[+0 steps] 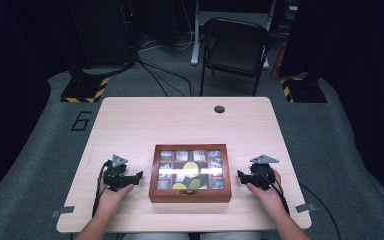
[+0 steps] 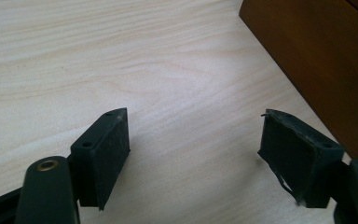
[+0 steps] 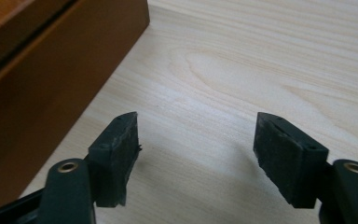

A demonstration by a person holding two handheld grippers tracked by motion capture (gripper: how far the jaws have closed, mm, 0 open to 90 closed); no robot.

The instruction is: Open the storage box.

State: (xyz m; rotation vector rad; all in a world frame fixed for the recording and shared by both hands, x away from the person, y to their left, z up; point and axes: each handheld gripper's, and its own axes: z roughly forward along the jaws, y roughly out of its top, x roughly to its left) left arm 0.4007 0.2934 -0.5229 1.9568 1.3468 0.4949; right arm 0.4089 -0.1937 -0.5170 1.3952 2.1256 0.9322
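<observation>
A brown wooden box (image 1: 190, 172) with a glass lid lies at the table's front middle; through the glass I see compartments with small packets and yellow round pieces. My left gripper (image 1: 139, 176) rests on the table just left of the box, open and empty. Its own view has the box's side wall (image 2: 326, 60) at the upper right, beyond the jaws (image 2: 193, 130). My right gripper (image 1: 240, 174) sits just right of the box, open too, with bare table between its jaws (image 3: 196, 135) and the box wall (image 3: 51, 84) at its left.
The light wooden table (image 1: 180, 120) has a round cable hole (image 1: 219, 109) at the back. A black folding chair (image 1: 235, 47) stands beyond the far edge. Cables run over the grey floor, and striped stand bases (image 1: 85, 90) flank the table's back corners.
</observation>
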